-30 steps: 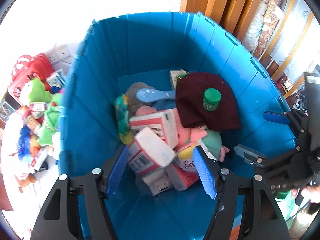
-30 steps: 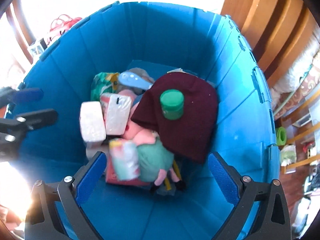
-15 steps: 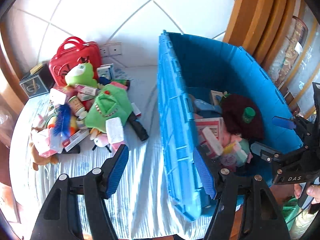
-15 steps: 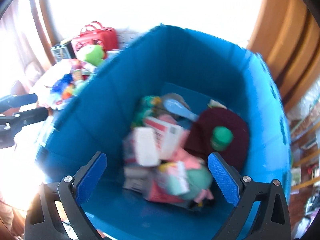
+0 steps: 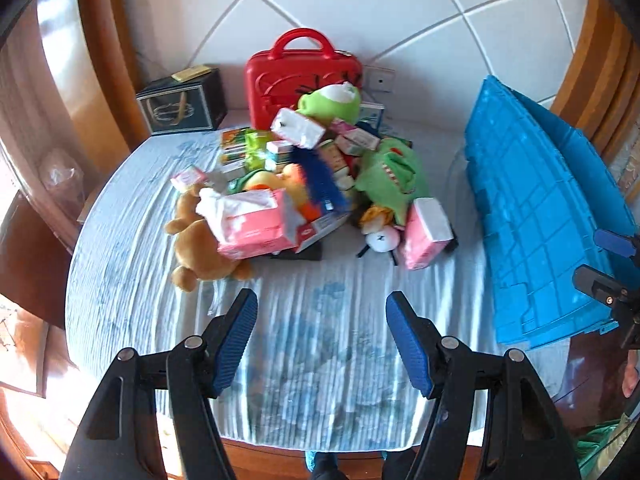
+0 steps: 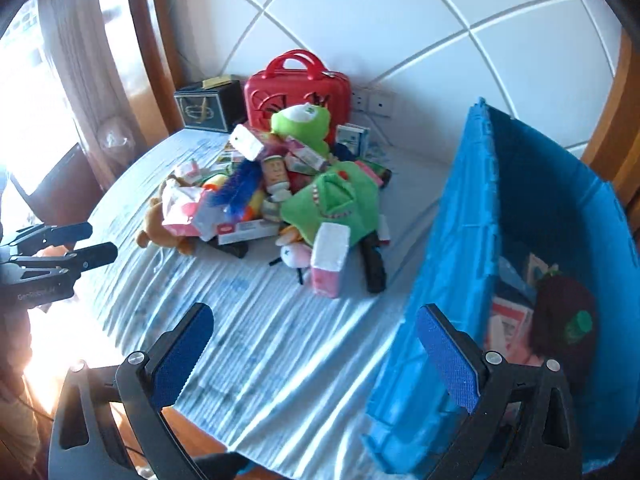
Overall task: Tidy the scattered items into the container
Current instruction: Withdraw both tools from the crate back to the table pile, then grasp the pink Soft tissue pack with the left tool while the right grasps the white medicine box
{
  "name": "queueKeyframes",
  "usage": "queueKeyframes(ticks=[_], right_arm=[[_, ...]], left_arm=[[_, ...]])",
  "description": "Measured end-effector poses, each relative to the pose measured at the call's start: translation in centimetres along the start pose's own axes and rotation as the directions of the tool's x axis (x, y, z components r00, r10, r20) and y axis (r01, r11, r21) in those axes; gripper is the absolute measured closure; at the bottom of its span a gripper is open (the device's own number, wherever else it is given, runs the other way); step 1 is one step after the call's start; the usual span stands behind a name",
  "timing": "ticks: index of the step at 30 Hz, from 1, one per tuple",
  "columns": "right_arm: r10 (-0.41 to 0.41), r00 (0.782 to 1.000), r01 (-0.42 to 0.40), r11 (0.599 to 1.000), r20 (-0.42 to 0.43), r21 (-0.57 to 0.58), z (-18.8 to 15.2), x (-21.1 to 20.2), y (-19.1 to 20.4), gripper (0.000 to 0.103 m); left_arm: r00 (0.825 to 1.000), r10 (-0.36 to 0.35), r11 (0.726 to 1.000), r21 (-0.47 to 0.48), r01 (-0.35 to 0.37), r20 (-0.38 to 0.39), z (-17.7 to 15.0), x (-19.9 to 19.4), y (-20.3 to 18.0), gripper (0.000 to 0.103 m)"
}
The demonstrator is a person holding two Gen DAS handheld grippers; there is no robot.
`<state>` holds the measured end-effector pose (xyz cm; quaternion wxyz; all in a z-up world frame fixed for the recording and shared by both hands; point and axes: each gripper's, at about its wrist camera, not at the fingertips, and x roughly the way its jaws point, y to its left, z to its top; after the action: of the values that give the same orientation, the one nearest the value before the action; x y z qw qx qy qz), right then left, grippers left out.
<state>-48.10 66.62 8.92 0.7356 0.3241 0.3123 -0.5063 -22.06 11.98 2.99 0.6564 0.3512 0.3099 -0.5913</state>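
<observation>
Plainly, our blue container (image 6: 472,248) stands at the right end of the cloth-covered table (image 5: 320,360), while the scattered pile (image 5: 316,184) of plush toys and tissue packs lies well apart from it, before the red case (image 5: 300,76). We hold the left gripper (image 5: 322,344) and right gripper (image 6: 316,356) wide and empty. Reaching into that tangle, we risk pinching two things together or toppling a pink tissue pack (image 5: 426,232) off the heap.
</observation>
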Motion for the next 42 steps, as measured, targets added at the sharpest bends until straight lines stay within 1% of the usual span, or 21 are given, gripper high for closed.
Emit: queueKeyframes(ticks=[3,6,10,12,14,19,23,27,31,33,35,37,39,41,42], right_arm=[[0.022,0.999,-0.022,1.0,-0.039,0.011,0.0,2.3,3.0,0.0],[0.013,0.996,-0.012,1.0,-0.084,0.01,-0.2,4.8,4.8,0.0],[-0.041,0.991,0.043,0.999,-0.124,0.012,-0.4,7.8,5.1,0.0],[-0.05,0.989,0.053,0.998,-0.14,0.016,-0.4,9.4,4.8,0.0],[-0.042,0.986,0.047,0.999,-0.159,0.024,-0.4,11.0,4.4,0.0],[-0.013,0.981,0.02,0.999,-0.194,0.037,-0.5,14.4,3.3,0.0],[-0.042,0.976,0.06,0.995,-0.213,0.077,-0.5,16.6,1.9,0.0],[-0.035,0.97,0.059,0.994,-0.242,0.096,-0.2,18.3,1.1,0.0],[-0.027,0.965,0.063,0.99,-0.262,0.128,0.1,19.8,0.8,0.0],[-0.023,0.962,0.067,0.986,-0.273,0.152,0.0,20.4,0.7,0.0],[-0.017,0.959,0.068,0.983,-0.282,0.172,0.0,21.0,0.7,0.0],[-0.027,0.956,0.082,0.98,-0.291,0.18,0.2,21.5,0.7,0.0],[-0.029,0.954,0.09,0.978,-0.299,0.189,0.3,22.0,0.9,0.0],[-0.032,0.951,0.093,0.978,-0.309,0.187,0.5,22.5,1.2,0.0],[-0.032,0.949,0.094,0.978,-0.313,0.184,0.5,22.8,1.4,0.0]], left_arm=[[0.999,0.042,0.998,-0.04,-0.042,-0.013,-0.8,0.7,4.4,0.037],[0.997,0.082,0.994,-0.066,-0.083,-0.013,-1.6,1.3,7.4,0.037],[0.993,0.119,0.987,-0.104,-0.12,-0.016,-2.7,2.9,9.8,0.037],[0.991,0.132,0.984,-0.118,-0.134,-0.026,-2.9,4.1,10.4,0.037],[0.989,0.143,0.98,-0.134,-0.147,-0.043,-3.0,5.4,10.5,0.037],[0.989,0.123,0.977,-0.168,-0.135,-0.08,-2.3,9.2,9.4,0.037],[0.99,0.085,0.977,-0.188,-0.105,-0.11,-1.5,11.8,8.3,0.037],[0.99,0.067,0.977,-0.196,-0.09,-0.121,0.2,14.1,7.4,0.037],[0.993,0.041,0.978,-0.201,-0.063,-0.114,3.0,16.3,6.5,0.037],[0.994,0.027,0.983,-0.18,-0.045,-0.106,4.7,17.5,5.7,0.037],[0.994,0.031,0.988,-0.149,-0.047,-0.102,6.2,18.7,4.8,0.037],[0.993,0.037,0.99,-0.128,-0.052,-0.113,7.1,20.2,4.1,0.037],[0.987,0.039,0.993,-0.106,-0.056,-0.154,7.2,22.1,3.8,0.037],[0.977,0.064,0.993,-0.081,-0.082,-0.204,6.2,23.7,4.1,0.037],[0.973,0.074,0.993,-0.071,-0.091,-0.218,5.5,24.1,4.4,0.035]])
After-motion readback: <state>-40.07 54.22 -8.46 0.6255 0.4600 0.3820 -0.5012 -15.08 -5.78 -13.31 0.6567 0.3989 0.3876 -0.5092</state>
